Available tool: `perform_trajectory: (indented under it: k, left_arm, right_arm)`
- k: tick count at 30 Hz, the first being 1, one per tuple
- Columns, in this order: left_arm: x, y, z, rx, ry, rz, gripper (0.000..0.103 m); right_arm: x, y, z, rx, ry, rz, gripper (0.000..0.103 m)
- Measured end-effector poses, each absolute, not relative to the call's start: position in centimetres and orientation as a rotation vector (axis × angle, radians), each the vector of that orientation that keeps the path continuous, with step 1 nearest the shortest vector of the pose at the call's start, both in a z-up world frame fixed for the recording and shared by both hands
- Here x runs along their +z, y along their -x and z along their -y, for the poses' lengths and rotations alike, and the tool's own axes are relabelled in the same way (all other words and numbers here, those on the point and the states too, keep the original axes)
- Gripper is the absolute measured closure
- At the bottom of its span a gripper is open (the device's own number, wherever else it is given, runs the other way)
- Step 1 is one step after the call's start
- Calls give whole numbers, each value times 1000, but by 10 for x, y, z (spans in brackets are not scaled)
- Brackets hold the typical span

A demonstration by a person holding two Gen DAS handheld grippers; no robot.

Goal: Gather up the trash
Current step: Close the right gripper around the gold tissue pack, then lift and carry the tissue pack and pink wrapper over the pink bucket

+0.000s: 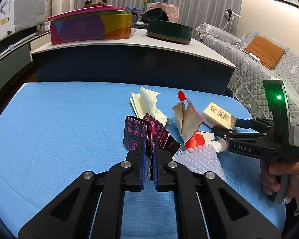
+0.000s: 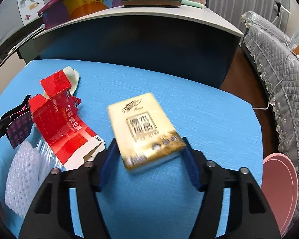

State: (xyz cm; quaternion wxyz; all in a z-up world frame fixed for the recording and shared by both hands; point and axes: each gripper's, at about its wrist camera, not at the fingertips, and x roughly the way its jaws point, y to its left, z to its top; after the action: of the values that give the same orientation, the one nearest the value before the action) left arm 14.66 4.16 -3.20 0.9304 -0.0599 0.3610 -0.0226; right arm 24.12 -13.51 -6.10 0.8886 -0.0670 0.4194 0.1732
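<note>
My left gripper is shut on a dark purple wrapper with pink lettering, held above the blue table mat. My right gripper is shut on a yellow tissue pack, lifted off the mat; it also shows in the left wrist view. A torn red carton, bubble wrap and a crumpled cream paper lie on the mat between the grippers. The purple wrapper shows at the left edge of the right wrist view.
A white-topped cabinet stands behind the mat with a colourful box and a green round tin. A quilted grey sofa is at the right. A pink heart-shaped object sits past the mat's right edge.
</note>
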Motion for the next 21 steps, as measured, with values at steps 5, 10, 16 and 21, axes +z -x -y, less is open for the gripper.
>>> perform_trajectory:
  k: [5,10,16,21]
  left_arm:
    - [-29,-145,-40,-47,113,-728,97]
    - [-26,-143,-38,-49,103,-719,97]
    - [-19,-137,-33,-61,90,-698,97]
    - [-11,-131,-24,-77,78,-678,97]
  right_arm:
    - [-49,-228,135,359,150,-840,47]
    - [-36,-214,142,330,123,-812,48]
    - [-16,-191,153,310,72,-771,48]
    - [-2,-167,166,282,44,-737,48]
